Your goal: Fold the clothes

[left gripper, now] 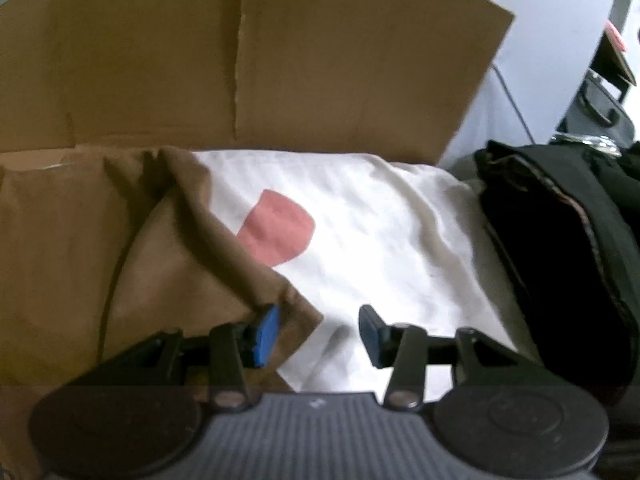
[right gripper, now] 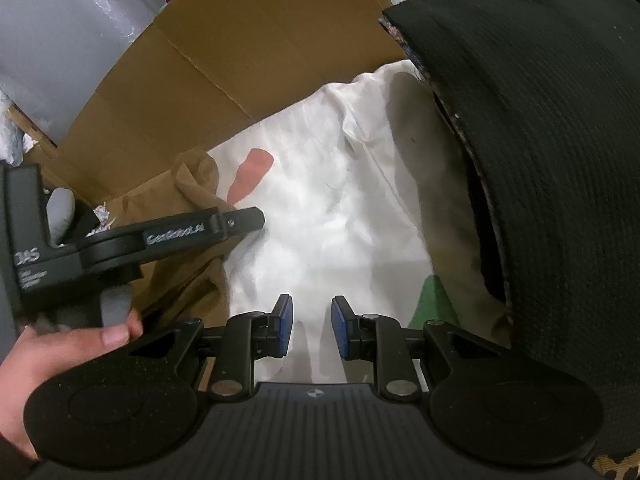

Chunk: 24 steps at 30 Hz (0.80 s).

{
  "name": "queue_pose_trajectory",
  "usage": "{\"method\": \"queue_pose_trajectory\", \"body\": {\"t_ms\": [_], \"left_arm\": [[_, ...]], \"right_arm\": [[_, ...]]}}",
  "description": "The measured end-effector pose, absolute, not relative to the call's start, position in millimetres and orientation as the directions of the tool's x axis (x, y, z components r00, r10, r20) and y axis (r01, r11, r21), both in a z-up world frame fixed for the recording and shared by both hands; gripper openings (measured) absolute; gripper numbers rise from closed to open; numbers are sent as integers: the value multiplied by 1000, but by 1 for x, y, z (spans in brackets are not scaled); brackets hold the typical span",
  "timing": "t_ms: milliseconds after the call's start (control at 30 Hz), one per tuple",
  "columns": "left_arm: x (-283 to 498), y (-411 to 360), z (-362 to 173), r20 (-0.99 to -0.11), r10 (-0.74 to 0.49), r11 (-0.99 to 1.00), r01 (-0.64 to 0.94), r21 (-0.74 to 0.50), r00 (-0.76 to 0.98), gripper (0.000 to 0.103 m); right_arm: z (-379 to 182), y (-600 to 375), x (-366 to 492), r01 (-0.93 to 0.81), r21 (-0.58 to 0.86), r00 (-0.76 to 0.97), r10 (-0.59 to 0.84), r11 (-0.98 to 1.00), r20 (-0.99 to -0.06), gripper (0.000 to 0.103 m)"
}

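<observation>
A brown garment lies crumpled on a white cloth that bears a pink patch. My left gripper is open just above the cloth, its left pad at the brown garment's corner. In the right wrist view the brown garment lies to the left on the white cloth. My right gripper is open and empty low over the white cloth. The left gripper shows there from the side, over the brown garment's edge.
A tan cardboard sheet stands behind the cloth. A black folded garment lies on the right and fills the right side of the right wrist view. A green patch shows on the cloth. A dark bag is at the far right.
</observation>
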<state>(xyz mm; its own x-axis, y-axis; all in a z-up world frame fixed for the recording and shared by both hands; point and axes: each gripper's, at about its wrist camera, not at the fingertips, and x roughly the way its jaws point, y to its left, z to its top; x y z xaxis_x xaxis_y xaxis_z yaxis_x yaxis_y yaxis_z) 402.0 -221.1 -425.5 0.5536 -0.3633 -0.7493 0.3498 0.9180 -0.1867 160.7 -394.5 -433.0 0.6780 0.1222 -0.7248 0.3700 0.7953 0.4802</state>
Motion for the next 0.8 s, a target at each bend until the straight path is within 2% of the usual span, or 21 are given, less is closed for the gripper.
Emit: {"method": "queue_pose_trajectory", "body": {"t_ms": [167,267,333,400,433,533,800], "left_arm": [[404,-221,-433,-741,-357,923,334,-189,569,50],[406,-218,-433,-736,-356,928,313,-204,576,44],[407,-216,-433,-743,-334,936,298,-188,580,24],[410,-211,-431,-750,-329,937,295,-185,574,12],[410,-208,-430,-753,-340,933,300,-197,564,9],[411,-199,-422,-759,-391,912,326,-247,520,5],[410,-157,-362,-726,-451,879,402,-258,519,4]], "right_arm": [[-439,-394,157,385,488,671,125,783,-730,28],[-439,-392,158,388,487,671,123,783,-731,28],[-438,-391,158,388,486,672,120,783,-731,28],[-437,-391,159,389,488,675,119,781,-728,28],[-436,-390,160,390,492,677,120,778,-726,28],[-433,-389,163,394,508,686,123,766,-717,28],[-423,-371,176,374,536,720,126,757,-682,28]]}}
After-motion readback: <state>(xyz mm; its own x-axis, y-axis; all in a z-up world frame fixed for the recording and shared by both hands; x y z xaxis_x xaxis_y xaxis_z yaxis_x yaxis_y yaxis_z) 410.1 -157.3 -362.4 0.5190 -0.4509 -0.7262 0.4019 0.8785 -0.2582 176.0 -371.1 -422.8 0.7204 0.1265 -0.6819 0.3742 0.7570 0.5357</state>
